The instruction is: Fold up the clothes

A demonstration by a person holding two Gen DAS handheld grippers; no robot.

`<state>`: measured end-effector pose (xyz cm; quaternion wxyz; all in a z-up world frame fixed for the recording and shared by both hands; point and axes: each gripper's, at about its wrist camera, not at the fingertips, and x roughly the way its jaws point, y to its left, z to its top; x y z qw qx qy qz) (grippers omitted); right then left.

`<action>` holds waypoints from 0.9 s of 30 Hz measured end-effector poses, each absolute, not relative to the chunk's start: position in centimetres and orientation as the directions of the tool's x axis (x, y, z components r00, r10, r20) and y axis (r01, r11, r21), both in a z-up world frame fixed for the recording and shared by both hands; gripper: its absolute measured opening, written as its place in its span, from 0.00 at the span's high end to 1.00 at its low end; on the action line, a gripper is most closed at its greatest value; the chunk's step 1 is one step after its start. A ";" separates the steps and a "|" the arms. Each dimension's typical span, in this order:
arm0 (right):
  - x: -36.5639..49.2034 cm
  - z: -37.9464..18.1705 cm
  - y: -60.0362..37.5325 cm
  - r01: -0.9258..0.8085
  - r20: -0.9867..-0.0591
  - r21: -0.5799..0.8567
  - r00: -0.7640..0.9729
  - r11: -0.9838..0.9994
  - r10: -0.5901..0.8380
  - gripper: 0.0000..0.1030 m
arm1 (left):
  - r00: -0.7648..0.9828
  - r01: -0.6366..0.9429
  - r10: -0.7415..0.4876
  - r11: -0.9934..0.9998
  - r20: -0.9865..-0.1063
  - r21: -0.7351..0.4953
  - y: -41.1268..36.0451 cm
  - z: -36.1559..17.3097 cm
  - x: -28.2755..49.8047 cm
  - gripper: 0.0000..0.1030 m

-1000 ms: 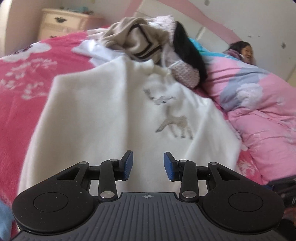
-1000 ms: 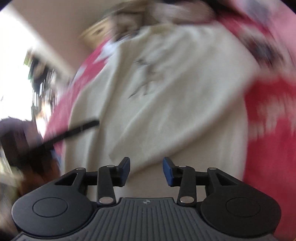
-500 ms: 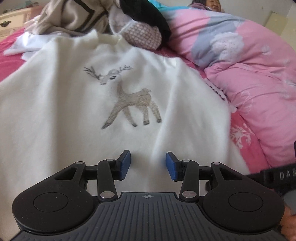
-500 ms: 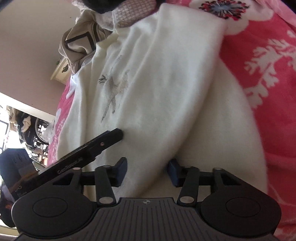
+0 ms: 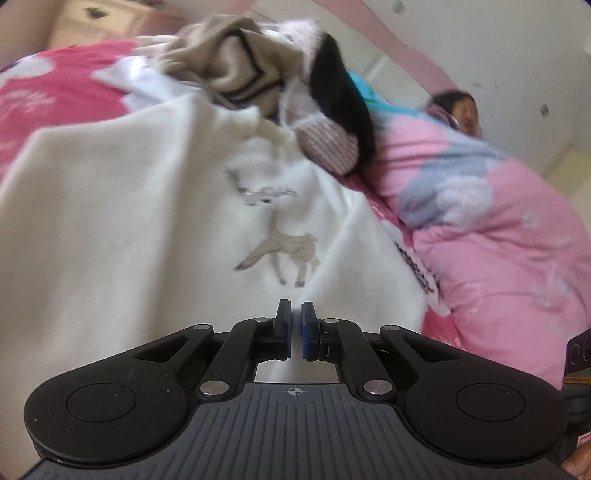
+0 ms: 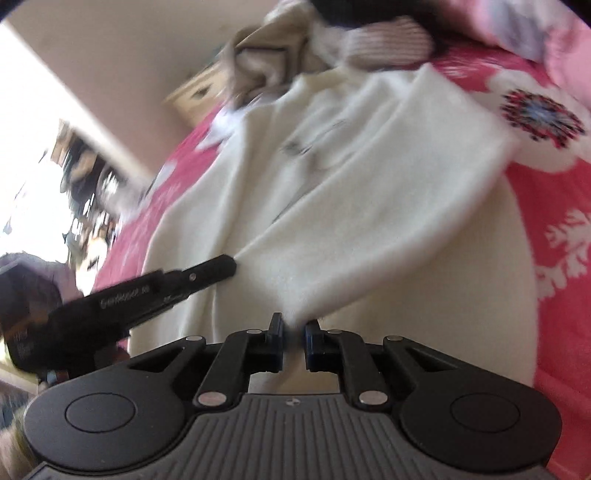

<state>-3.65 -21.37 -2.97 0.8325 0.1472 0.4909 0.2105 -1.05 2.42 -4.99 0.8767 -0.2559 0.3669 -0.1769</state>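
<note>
A cream-white sweater [image 5: 147, 221] with a grey deer on its chest lies spread on the pink bed. My left gripper [image 5: 295, 317] is at its near hem, pads together with a ridge of cloth rising from them. The right wrist view shows the left gripper [image 6: 229, 266] pinching the sweater [image 6: 369, 184] at the left end of a taut fold. At the other end of that fold, my right gripper [image 6: 294, 328] has jaws closing, and a corner of the cloth runs in between its pads and is raised off the layer below.
A heap of other clothes sits beyond the collar: a beige garment [image 5: 229, 74] and a striped pink knit with black [image 5: 325, 147]. A person [image 5: 458, 107] lies under a pink quilt [image 5: 498, 240] on the right. A dresser [image 5: 96, 18] stands at the back left. The flowered bedspread [image 6: 554, 221] surrounds the sweater.
Both pairs of jaws have gone from open to closed on the sweater's near edge. A fold of cloth now stretches between the two grippers. The left view has drawn back from the deer.
</note>
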 end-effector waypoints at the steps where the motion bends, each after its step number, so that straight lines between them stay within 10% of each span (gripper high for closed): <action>1: -3.9 -3.2 -21.2 -0.218 -0.768 0.445 0.406 0.869 0.495 0.88 | 0.669 0.098 -0.491 0.802 -0.558 -0.589 2.8 -5.2 -1.7 0.97; 11: -5.7 -3.9 -25.5 -0.109 -0.817 0.455 0.343 0.884 0.463 0.81 | 0.554 0.081 -0.556 0.777 -0.620 -0.624 1.4 -7.2 -4.8 0.94; 14: -6.1 -5.1 -26.3 -0.048 -0.791 0.542 0.307 0.839 0.529 0.65 | 0.511 0.096 -0.584 0.768 -0.631 -0.633 1.3 -7.5 -4.5 0.75; 18: -6.7 -6.4 -25.6 -0.039 -0.786 0.558 0.297 0.829 0.543 0.71 | 0.464 0.136 -0.623 0.752 -0.630 -0.645 1.5 -7.8 -4.8 0.65; 21: -7.0 -5.8 -25.0 -0.081 -0.795 0.529 0.300 0.845 0.527 0.89 | 0.461 0.172 -0.616 0.769 -0.639 -0.616 1.2 -8.0 -5.5 0.72; 22: -7.1 -5.3 -24.9 -0.096 -0.800 0.515 0.302 0.852 0.518 0.89 | 0.465 0.185 -0.609 0.777 -0.642 -0.602 1.0 -7.9 -5.7 0.91; 27: -8.3 -1.8 -25.0 -0.215 -0.850 0.366 0.319 0.906 0.419 0.90 | 0.438 0.212 -0.654 0.742 -0.616 -0.636 0.4 -7.0 -6.2 0.96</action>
